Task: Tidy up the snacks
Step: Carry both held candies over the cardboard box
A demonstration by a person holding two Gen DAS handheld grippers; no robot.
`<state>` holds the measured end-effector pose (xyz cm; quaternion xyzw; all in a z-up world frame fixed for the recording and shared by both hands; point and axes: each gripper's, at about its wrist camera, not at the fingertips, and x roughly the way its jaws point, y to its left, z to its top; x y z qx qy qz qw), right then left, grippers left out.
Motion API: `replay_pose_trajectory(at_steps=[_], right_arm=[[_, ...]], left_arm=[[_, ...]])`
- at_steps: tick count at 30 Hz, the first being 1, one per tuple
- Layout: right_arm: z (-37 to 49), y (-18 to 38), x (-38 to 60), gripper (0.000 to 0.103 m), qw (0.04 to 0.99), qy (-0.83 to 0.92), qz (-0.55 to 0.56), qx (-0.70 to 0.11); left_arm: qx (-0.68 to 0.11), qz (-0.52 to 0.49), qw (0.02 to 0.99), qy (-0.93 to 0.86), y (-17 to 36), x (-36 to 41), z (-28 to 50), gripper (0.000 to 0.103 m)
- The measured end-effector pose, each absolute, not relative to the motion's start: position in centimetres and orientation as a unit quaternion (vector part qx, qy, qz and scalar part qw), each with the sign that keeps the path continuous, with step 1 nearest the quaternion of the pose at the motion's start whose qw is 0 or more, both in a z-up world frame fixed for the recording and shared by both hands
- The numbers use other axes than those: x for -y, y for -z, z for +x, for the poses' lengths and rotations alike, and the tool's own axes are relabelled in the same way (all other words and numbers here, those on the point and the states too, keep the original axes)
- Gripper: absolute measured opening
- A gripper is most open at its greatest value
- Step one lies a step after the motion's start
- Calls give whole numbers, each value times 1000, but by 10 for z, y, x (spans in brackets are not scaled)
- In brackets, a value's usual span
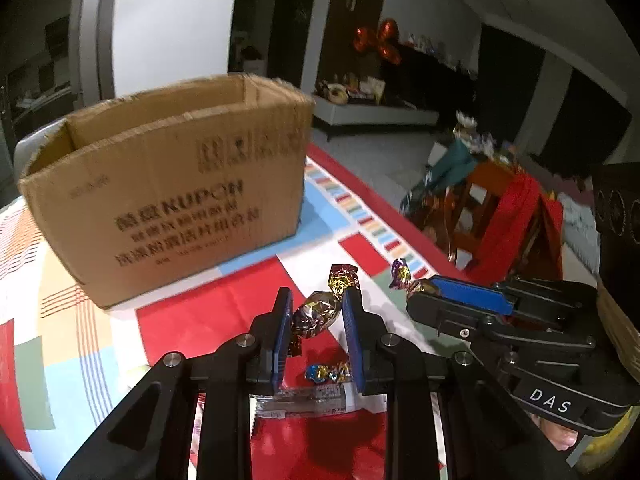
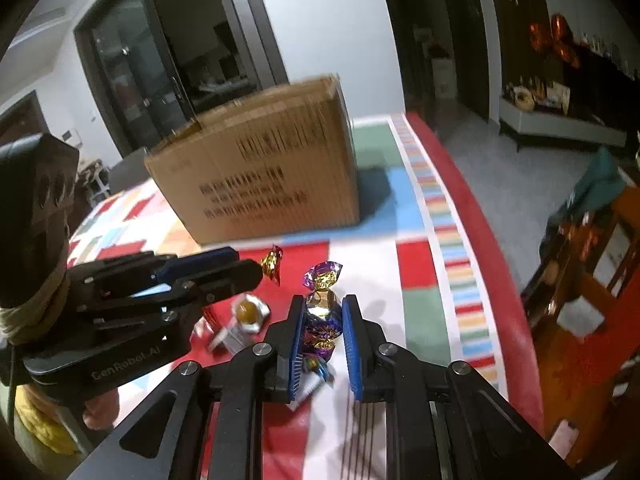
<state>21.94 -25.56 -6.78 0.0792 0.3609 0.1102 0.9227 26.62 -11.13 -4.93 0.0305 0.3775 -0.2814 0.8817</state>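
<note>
1. The cardboard box [image 1: 168, 184] is standing open-topped on the far part of the surface [image 1: 192, 316], which is covered with a patchwork-coloured cloth. It is sitting well beyond both tongs, and in the right wrist view [image 2: 264, 168] its long printed side is facing them. Its inside is not showing from here.
2. The left tongs [image 1: 316, 320] are pinching a gold-wrapped candy [image 1: 316, 312] across its body, its twisted ends sticking out above and below the blue pads. The candy is hanging clear of the cloth.
3. The right tongs [image 2: 322, 320] are pressing on a purple-and-gold wrapped candy [image 2: 322, 308], its upper twist fanning out past the fingertips. It too looks lifted off the surface.
4. Loose snacks are lying below: a small blue-and-gold candy [image 1: 328, 372], a clear-wrapped packet [image 1: 308, 400], and in the right wrist view a round amber sweet [image 2: 248, 312] in pale wrapping.
5. Judging by this, the carrying step is under way: both candies are gripped and the box looks like their destination.
6. The next move is calling for bringing both tongs forward and over the box rim, high enough to clear it, before spreading the pads; the two tongs are sitting near each other, so they are needing room to avoid bumping.
</note>
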Motion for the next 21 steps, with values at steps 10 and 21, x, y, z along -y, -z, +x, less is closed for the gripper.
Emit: replay_pose_trajectory(at_steps=[10,21], right_arm=[[225,25,249,20,942,-130,84,-298],[240,-24,235,20,957,-151,85,-231]], left_arm=[[-320,16,910,262,2,91,258,26],[-270,0,933,237,-42,64,262,26]])
